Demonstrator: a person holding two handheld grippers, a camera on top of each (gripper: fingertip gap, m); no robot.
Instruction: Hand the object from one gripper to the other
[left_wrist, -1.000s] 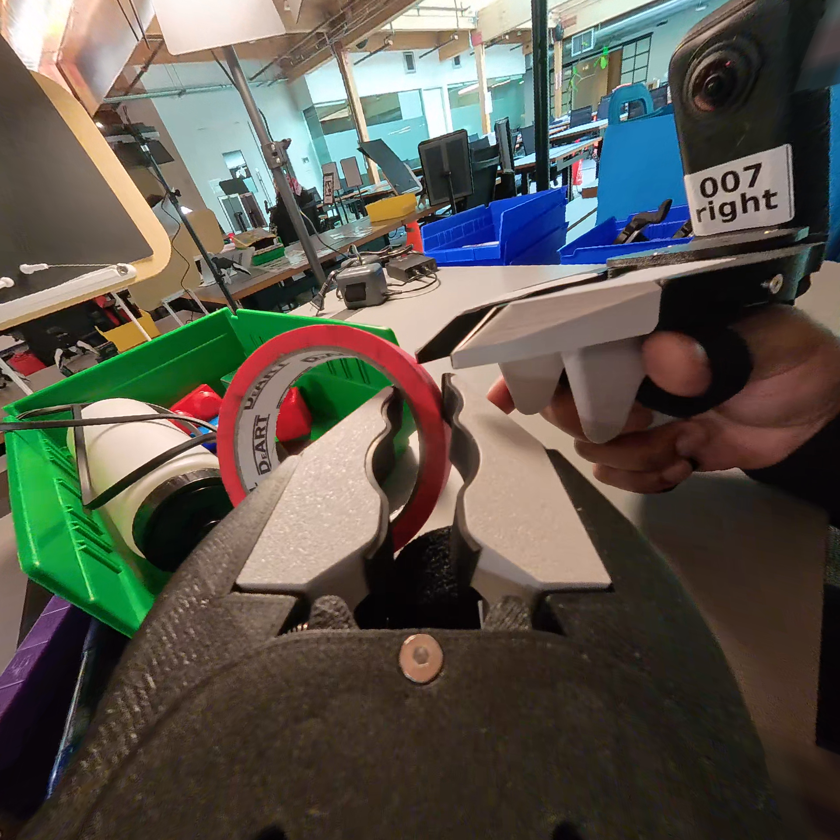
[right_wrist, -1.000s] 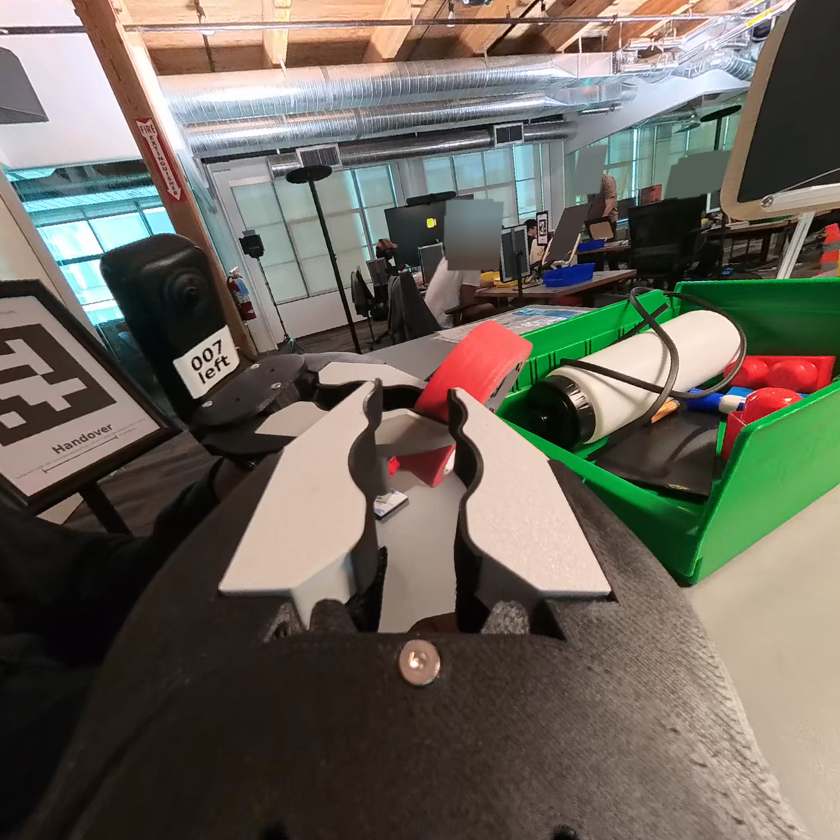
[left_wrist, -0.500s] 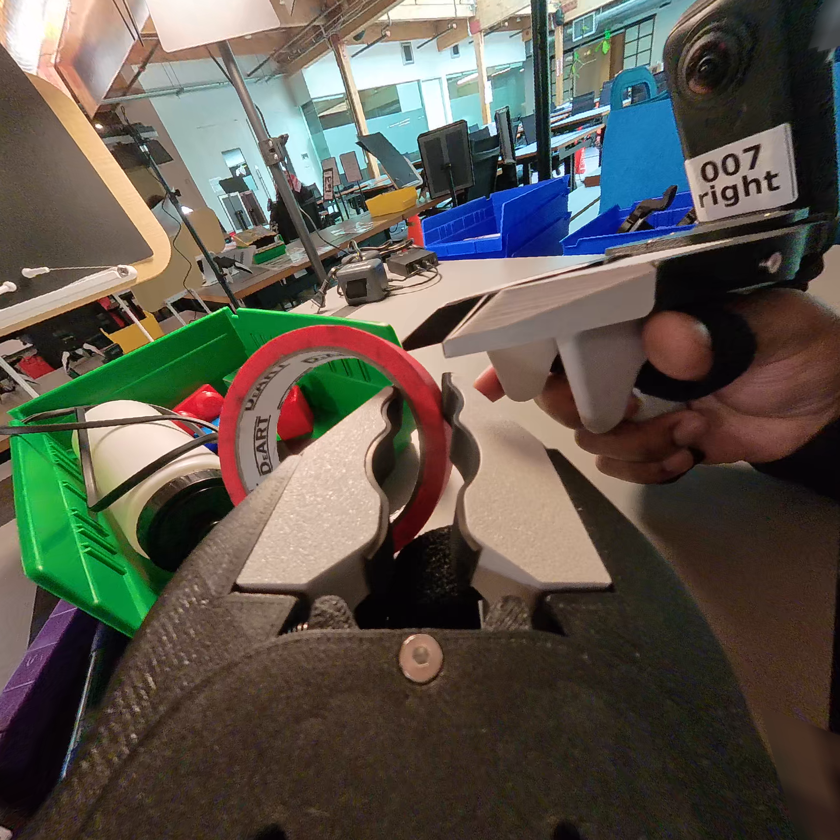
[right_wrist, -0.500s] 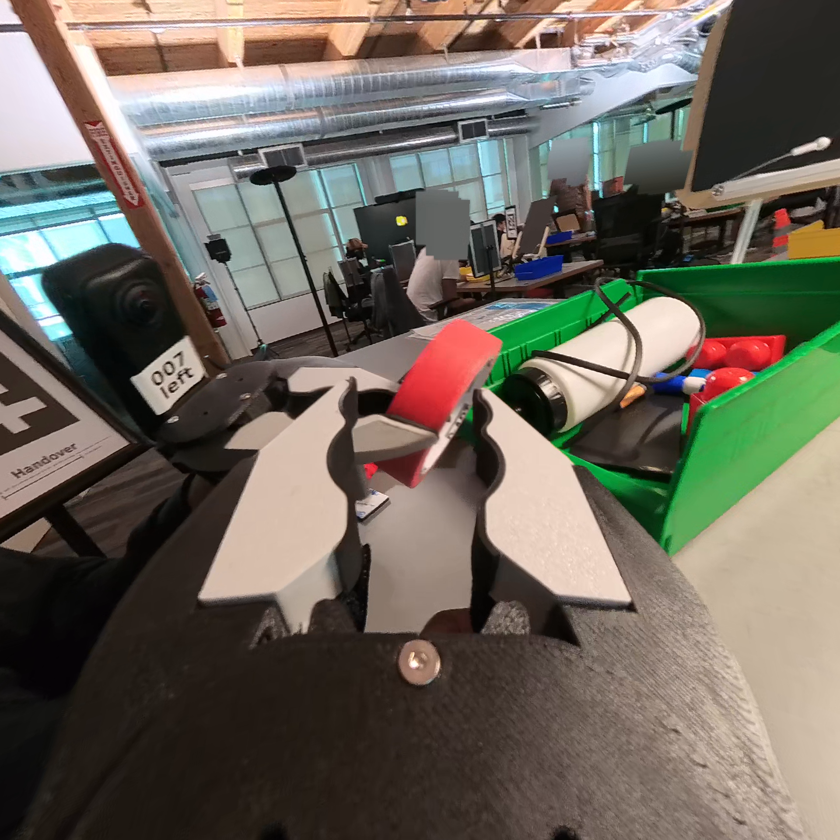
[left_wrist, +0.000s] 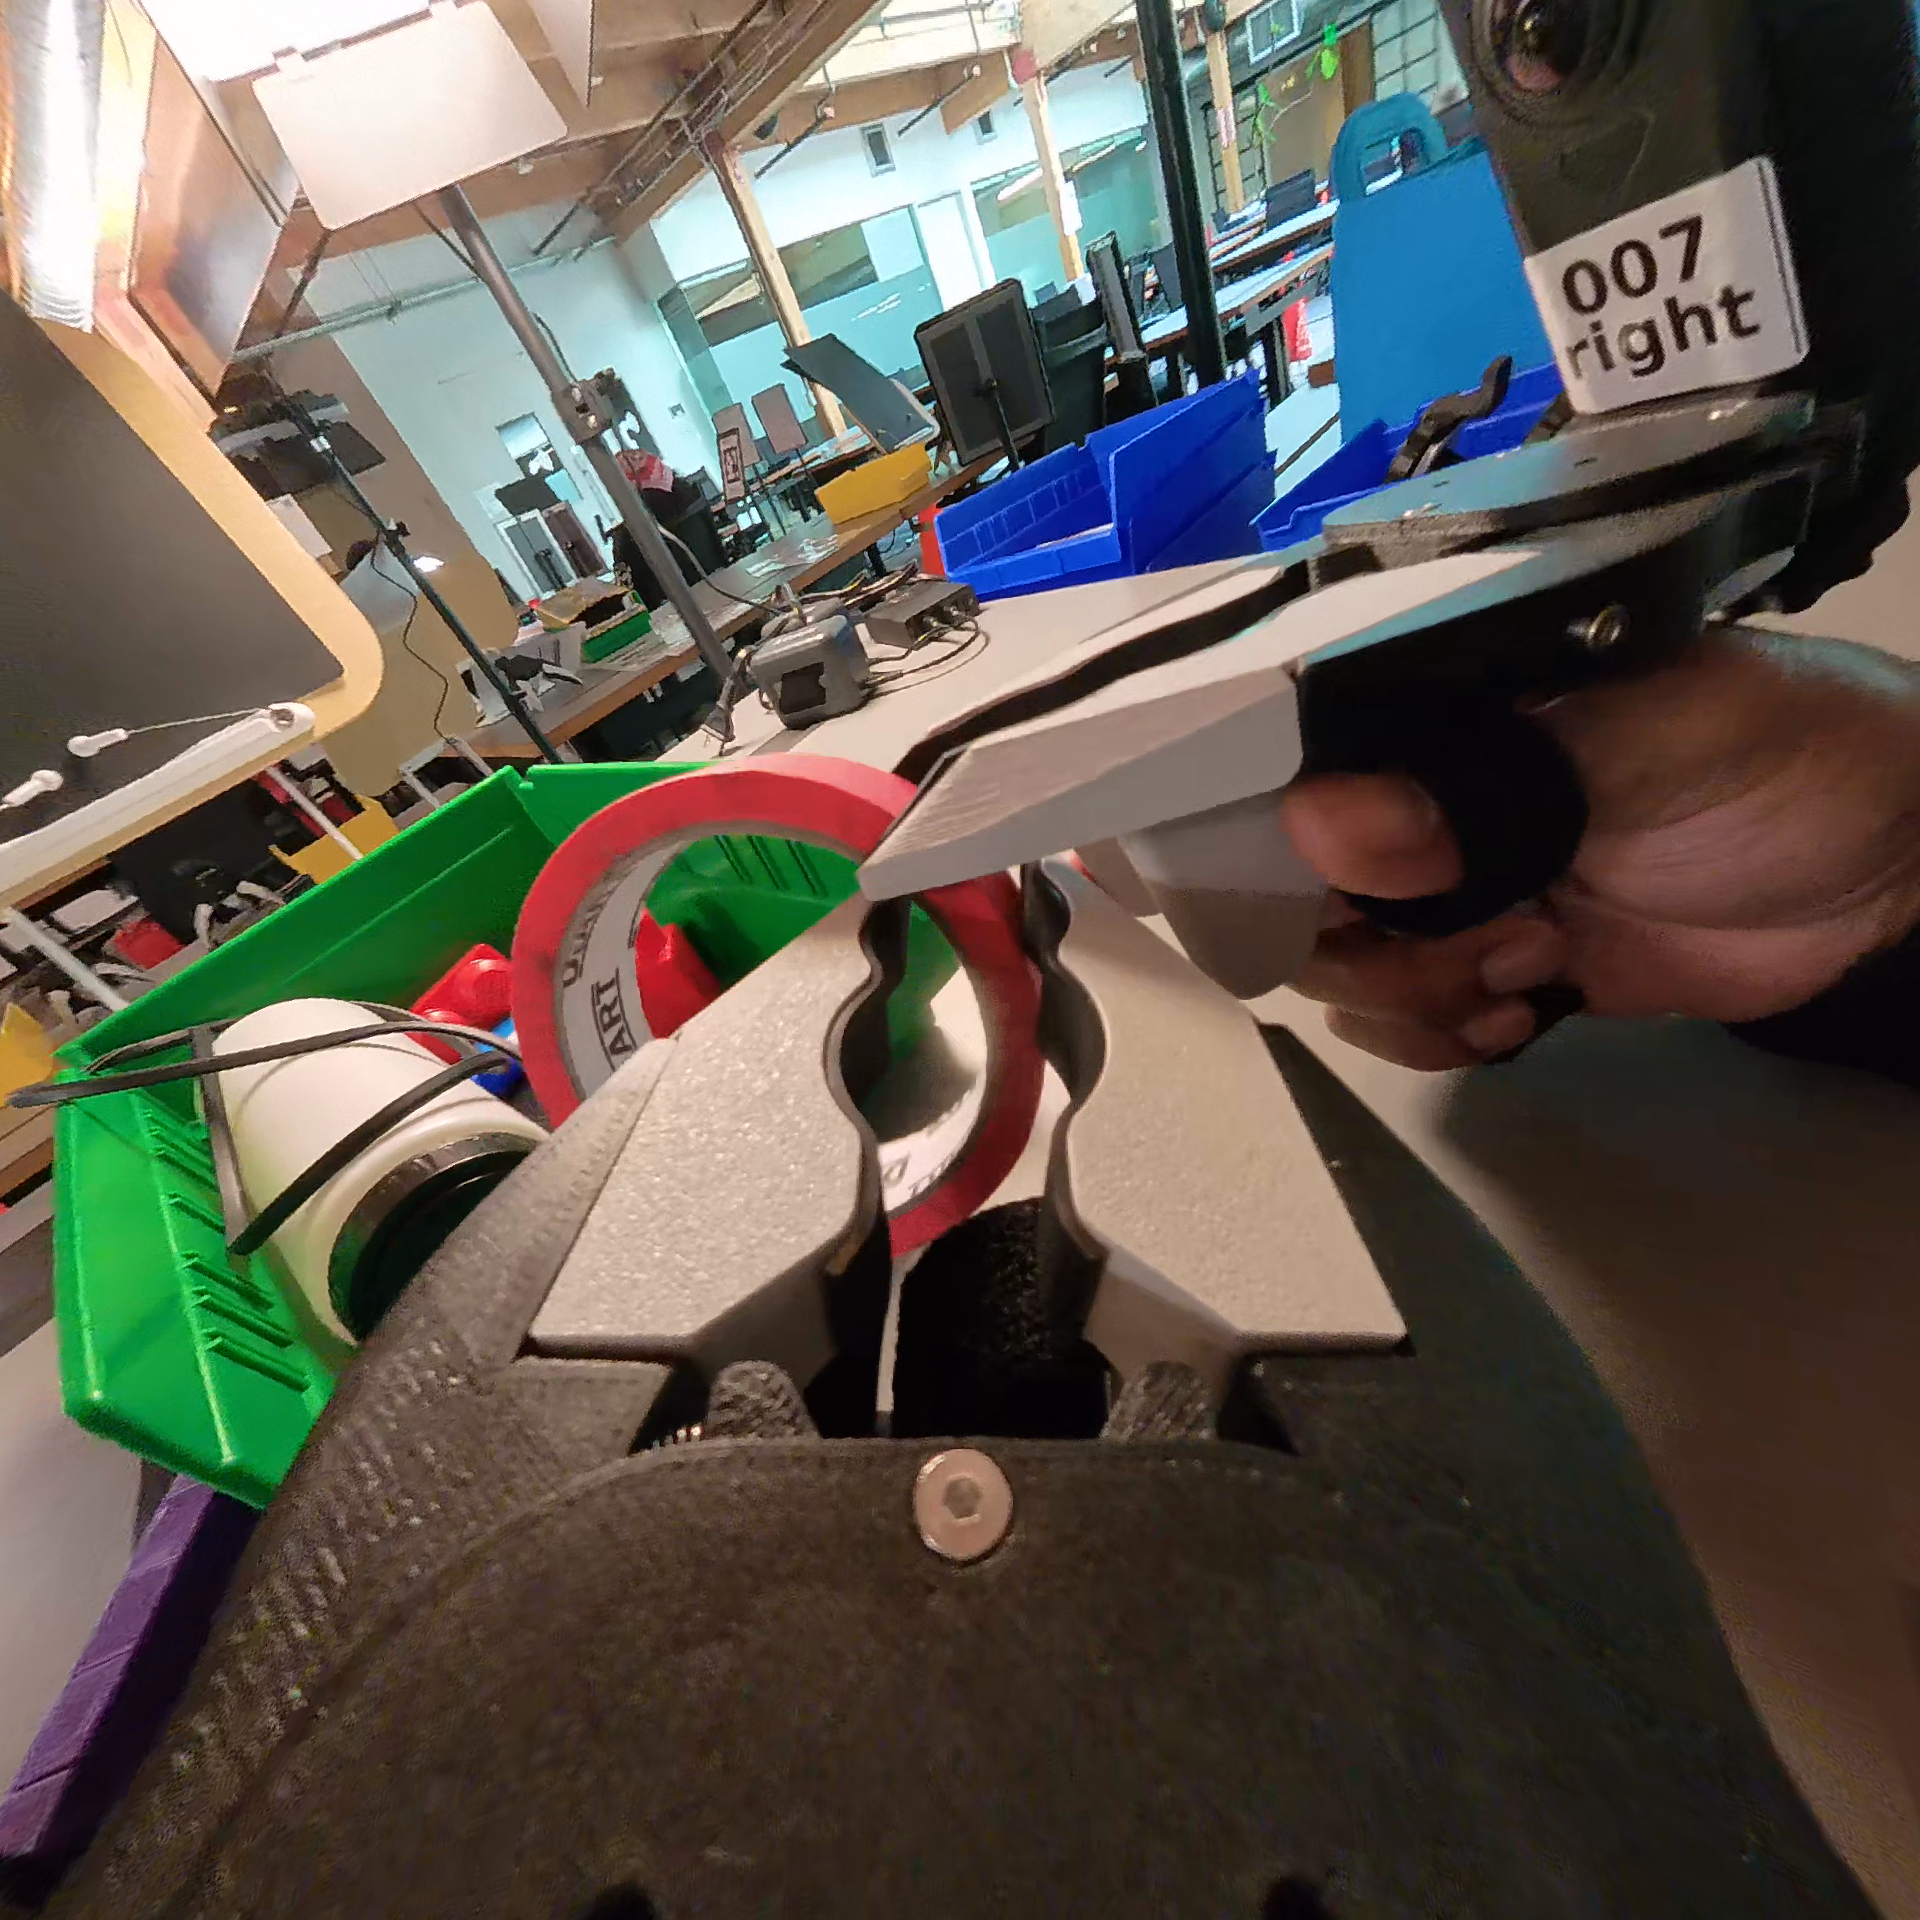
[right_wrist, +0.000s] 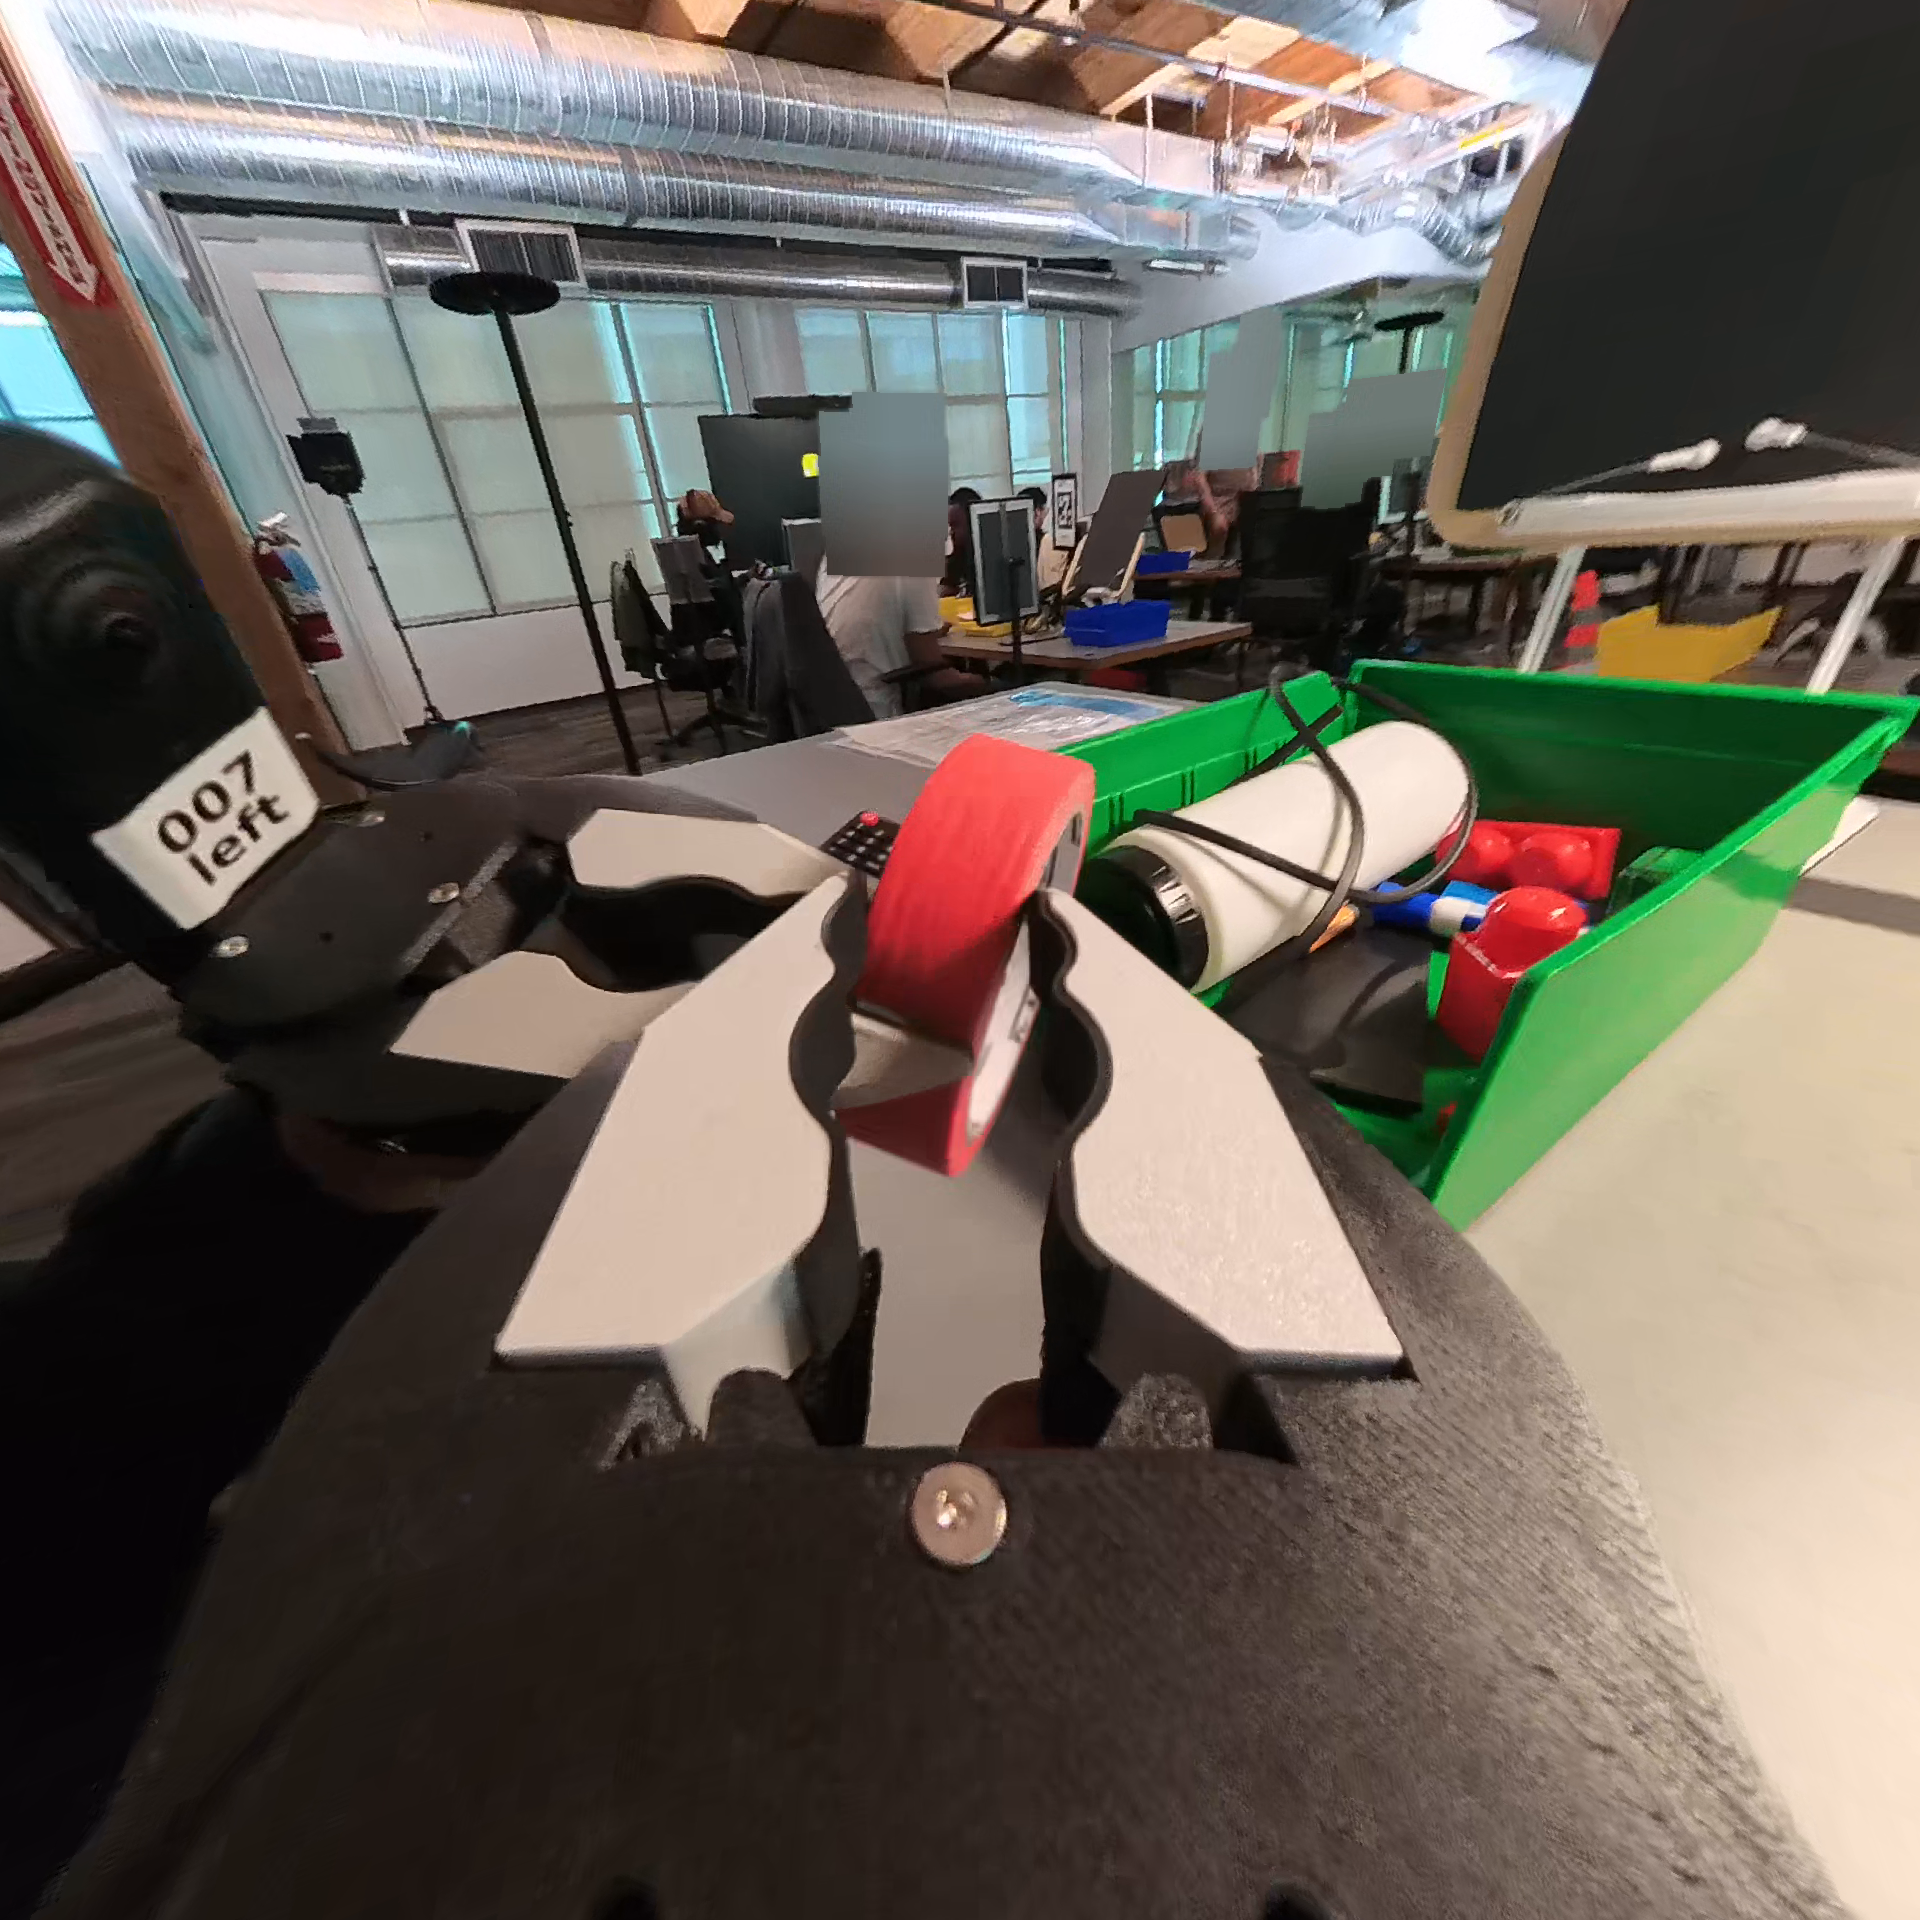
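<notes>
Sitting at the left of the left wrist view, the green bin (left_wrist: 260, 1049) on the desk (left_wrist: 1558, 1195) holds a white bottle (left_wrist: 343, 1132) and red blocks. Just right of it, the left claw (left_wrist: 956, 997) pinches the red tape roll (left_wrist: 769, 821) by its ring wall, one finger inside the hole and one outside. Farther right, the right claw (left_wrist: 935, 821), half a second ago well apart from the roll, has closed in and now reaches over the roll's upper rim. In the right wrist view its fingers (right_wrist: 727, 1091) stand spread with the roll's band between them, not visibly squeezing. The handover looks about half done: the right claw likely must press together before the left lets go.
</notes>
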